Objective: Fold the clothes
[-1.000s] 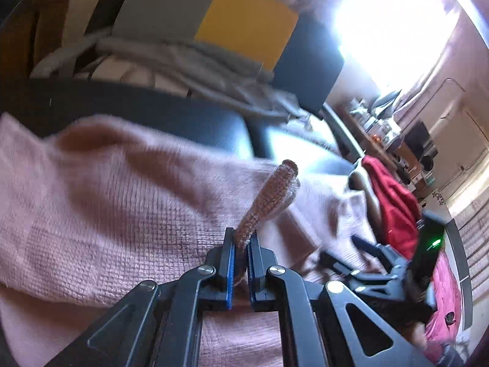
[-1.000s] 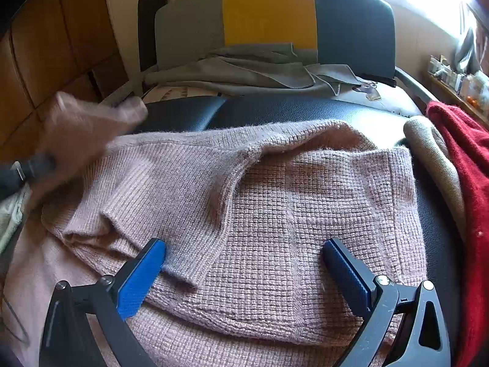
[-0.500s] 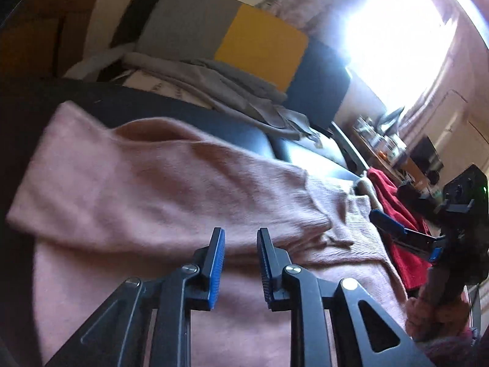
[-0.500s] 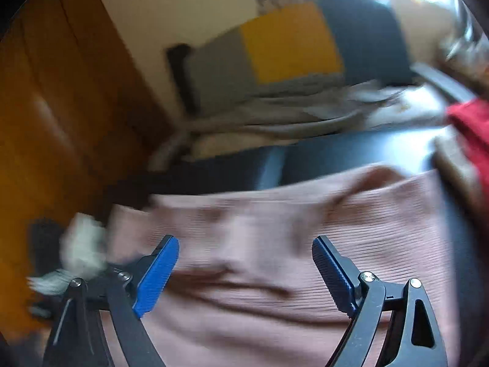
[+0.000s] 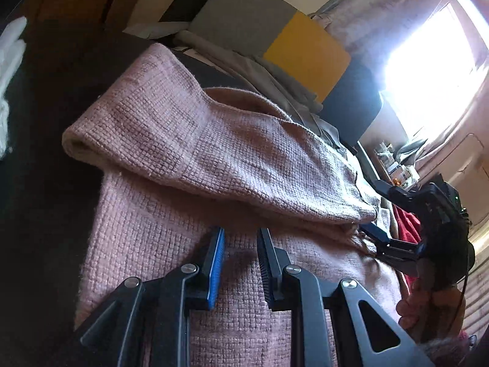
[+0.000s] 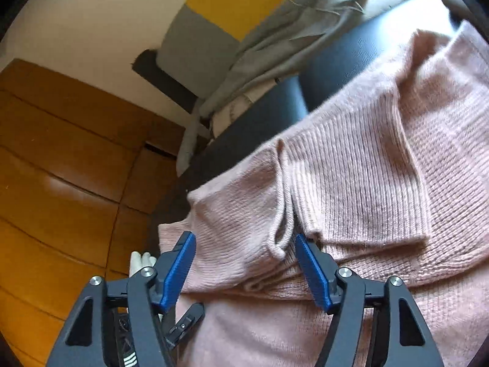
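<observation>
Pink sweater (image 5: 214,159) lies flat on a dark glossy seat (image 6: 345,61). Chunky waffle knit on the body, finer ribbing on the sleeve (image 6: 360,183), which is folded across the body; cuff end sits near the right gripper (image 6: 244,263). A small rolled loop of knit edge hangs between that gripper's blue pads.

Right gripper: jaws closing, about half apart. The sleeve fold is between them, pads not pressing on it. Ridged blue pads on black frame.

Left gripper (image 5: 240,260): jaws a narrow gap apart, holding nothing. It hangs over the sweater's lower body, just below the folded sleeve edge. Can't tell if the tips touch the knit.

Behind the sweater: crumpled grey cloth (image 6: 275,49), smooth woven, against a grey/yellow/navy block cushion (image 5: 275,33). Red garment (image 5: 403,226) at the seat's far side, mostly hidden by the right gripper in the left view.

Wood panelling (image 6: 61,168) on one side. White fabric (image 5: 9,70) is cut off at the frame edge, unclear what it is. Window (image 5: 428,70) blown out; shelf clutter beyond too small to read.
</observation>
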`<control>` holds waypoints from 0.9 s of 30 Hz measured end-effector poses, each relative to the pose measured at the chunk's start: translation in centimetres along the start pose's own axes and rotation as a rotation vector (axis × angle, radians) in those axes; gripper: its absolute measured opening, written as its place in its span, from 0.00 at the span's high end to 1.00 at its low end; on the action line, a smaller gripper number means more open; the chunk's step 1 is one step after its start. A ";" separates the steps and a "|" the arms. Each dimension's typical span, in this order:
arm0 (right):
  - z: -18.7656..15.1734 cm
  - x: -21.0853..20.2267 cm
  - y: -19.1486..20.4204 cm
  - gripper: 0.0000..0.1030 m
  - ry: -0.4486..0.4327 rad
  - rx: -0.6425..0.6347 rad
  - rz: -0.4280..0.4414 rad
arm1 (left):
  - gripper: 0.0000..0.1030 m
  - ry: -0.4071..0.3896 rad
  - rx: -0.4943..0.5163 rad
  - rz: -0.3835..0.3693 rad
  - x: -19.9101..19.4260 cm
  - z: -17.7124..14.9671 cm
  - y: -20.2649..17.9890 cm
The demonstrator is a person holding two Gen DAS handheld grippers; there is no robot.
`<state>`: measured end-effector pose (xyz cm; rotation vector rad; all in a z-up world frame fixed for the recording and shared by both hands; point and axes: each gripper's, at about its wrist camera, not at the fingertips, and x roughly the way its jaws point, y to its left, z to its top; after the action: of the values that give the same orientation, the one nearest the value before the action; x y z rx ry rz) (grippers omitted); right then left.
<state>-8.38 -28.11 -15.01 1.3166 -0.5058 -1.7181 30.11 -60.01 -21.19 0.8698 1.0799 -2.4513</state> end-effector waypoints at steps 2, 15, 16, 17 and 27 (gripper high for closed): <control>-0.2 0.4 0.2 0.35 -0.003 -0.010 -0.023 | 0.80 -0.001 -0.014 -0.018 -0.1 0.0 0.4; 0.7 0.0 5.8 0.88 0.046 -0.273 -0.182 | 0.77 0.042 -0.092 -0.121 -0.4 0.5 2.4; 1.3 -0.3 7.3 0.88 0.040 -0.313 -0.175 | 0.77 0.053 -0.078 -0.106 -0.3 0.8 2.2; 1.8 -0.5 8.9 0.88 0.035 -0.347 -0.166 | 0.77 0.058 -0.070 -0.089 -0.2 1.1 2.0; 8.2 -7.3 18.3 0.88 -0.102 -0.564 -0.134 | 0.75 0.026 -0.114 0.050 0.7 4.6 3.4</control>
<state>-8.31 -33.17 5.72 0.8733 0.0237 -1.8627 29.50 -65.72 -21.08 0.8841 1.1793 -2.3195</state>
